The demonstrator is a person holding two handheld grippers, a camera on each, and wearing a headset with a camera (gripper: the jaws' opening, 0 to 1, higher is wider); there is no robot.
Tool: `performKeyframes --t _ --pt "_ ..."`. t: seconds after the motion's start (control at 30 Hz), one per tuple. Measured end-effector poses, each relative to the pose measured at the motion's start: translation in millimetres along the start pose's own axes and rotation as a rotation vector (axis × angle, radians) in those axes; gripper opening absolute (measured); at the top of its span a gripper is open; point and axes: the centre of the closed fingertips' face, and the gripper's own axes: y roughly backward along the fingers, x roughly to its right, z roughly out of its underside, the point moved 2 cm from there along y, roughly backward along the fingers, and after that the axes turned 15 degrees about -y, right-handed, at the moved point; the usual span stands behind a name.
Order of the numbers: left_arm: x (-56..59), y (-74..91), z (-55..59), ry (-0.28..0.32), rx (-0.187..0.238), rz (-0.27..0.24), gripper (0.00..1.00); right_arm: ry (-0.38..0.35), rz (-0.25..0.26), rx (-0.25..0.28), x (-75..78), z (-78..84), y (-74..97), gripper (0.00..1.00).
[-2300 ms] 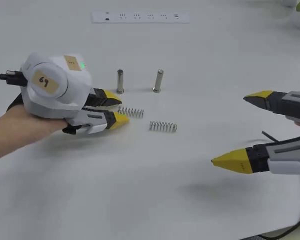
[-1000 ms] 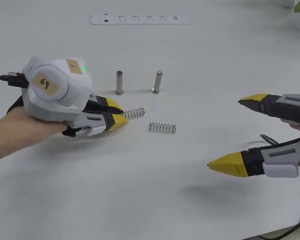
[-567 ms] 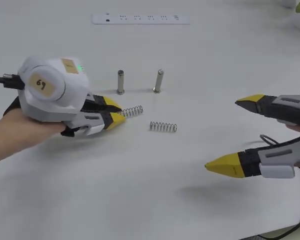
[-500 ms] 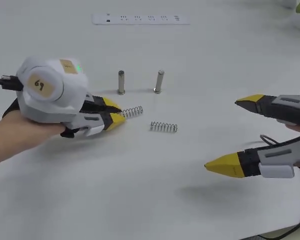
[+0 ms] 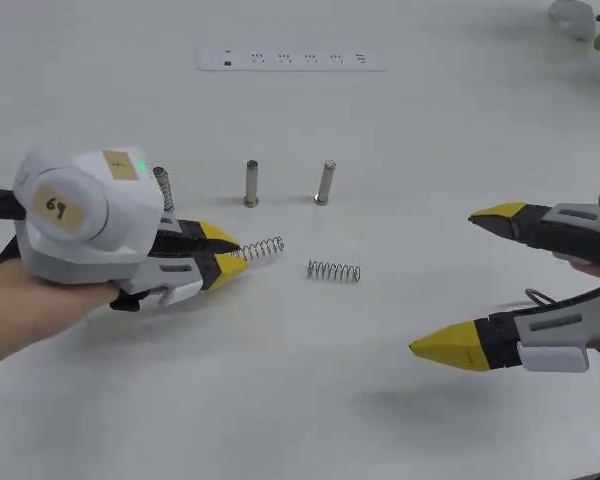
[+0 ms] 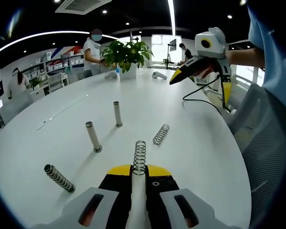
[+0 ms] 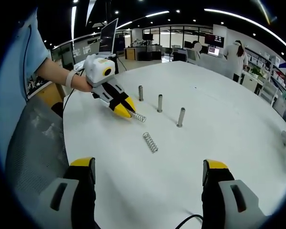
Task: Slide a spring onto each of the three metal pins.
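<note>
My left gripper (image 5: pixel 236 258) is shut on one end of a spring (image 5: pixel 262 247), which sticks out past the yellow tips and tilts up toward the pins. In the left gripper view the held spring (image 6: pixel 139 155) points between two bare metal pins (image 6: pixel 92 136) (image 6: pixel 117 113). A third pin (image 5: pixel 163 188) behind the left gripper wears a spring. Both bare pins (image 5: pixel 251 183) (image 5: pixel 325 183) stand upright. A loose spring (image 5: pixel 333 271) lies flat on the table. My right gripper (image 5: pixel 445 282) hovers open on the right, well away from the loose spring (image 7: pixel 149 142).
A white power strip (image 5: pixel 291 60) lies at the far edge of the white table (image 5: pixel 280 390). A cable (image 5: pixel 540 296) runs by the right gripper. A potted plant (image 6: pixel 126 55) and people stand beyond the table's far end.
My left gripper has shut on the end of the spring that lay between its jaws and raised it at a tilt. It has drawn slightly left. The right gripper has barely moved.
</note>
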Motion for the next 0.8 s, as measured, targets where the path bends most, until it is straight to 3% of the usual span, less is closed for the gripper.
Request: performKeyframes --t 0.37,0.8 --pt "12.3 19.3 -14.2 -0.008 0.009 -0.028 0.02 0.051 -0.022 0.001 -6.6 -14.6 -4.9 0.90" --pt "44.2 39.6 -41.1 -0.038 0.056 -0.015 0.02 0.103 -0.057 0.017 -23.6 -23.7 -2.1 0.84"
